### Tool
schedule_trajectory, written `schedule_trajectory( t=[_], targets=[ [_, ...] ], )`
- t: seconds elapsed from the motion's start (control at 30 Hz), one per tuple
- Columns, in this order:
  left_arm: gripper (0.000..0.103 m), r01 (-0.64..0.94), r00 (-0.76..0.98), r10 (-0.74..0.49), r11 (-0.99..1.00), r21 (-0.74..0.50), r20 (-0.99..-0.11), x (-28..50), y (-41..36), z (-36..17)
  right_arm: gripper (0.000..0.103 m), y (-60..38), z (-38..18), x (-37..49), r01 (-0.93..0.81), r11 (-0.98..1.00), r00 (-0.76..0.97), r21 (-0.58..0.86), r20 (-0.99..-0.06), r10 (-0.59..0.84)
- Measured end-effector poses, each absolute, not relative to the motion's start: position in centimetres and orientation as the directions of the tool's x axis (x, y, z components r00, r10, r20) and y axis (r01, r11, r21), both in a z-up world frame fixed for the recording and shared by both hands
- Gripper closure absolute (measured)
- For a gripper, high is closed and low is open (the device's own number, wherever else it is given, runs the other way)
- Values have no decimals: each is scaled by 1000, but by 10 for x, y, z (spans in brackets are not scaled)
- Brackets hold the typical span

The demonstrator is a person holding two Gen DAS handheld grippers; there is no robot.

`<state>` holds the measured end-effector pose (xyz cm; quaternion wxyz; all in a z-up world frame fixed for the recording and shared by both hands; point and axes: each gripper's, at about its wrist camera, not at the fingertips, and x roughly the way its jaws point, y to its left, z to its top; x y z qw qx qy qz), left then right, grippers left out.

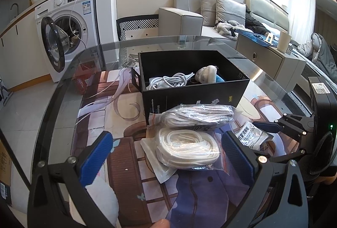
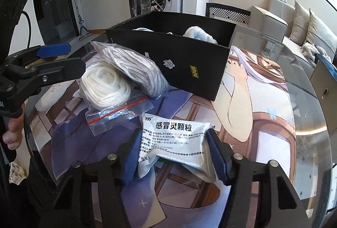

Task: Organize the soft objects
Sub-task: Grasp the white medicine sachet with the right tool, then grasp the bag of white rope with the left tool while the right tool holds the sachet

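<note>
A black box (image 1: 189,99) (image 2: 179,59) stands on the glass table, holding a coiled white cable (image 1: 172,80) and a plush toy (image 1: 208,75). In front of it lie a zip bag of white tubing (image 1: 185,150) (image 2: 103,86) and a bag of striped white cord (image 1: 198,118) (image 2: 134,67). My left gripper (image 1: 166,156) (image 2: 67,57) hangs open, its blue pads either side of the tubing bag and apart from it. My right gripper (image 2: 174,156) (image 1: 260,139) is shut on a white medicine packet (image 2: 177,135) (image 1: 251,135), which buckles between the pads.
The table (image 1: 69,72) carries a printed mat under glass; its curved edge runs left and behind the box. A washing machine (image 1: 67,25) with its door open stands beyond on the left, a sofa (image 1: 210,15) and a low cabinet (image 1: 269,57) on the right.
</note>
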<state>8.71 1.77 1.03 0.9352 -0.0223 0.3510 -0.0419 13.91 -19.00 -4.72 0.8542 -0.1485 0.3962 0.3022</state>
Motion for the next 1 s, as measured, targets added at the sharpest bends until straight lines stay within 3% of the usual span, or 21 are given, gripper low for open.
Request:
schedule_trajectory(
  t=[1.0],
  targets=[
    [0, 96, 699, -115, 993, -67, -706, 98, 4, -13, 47, -208, -25, 130, -603, 798, 561, 6, -708, 429]
  ],
)
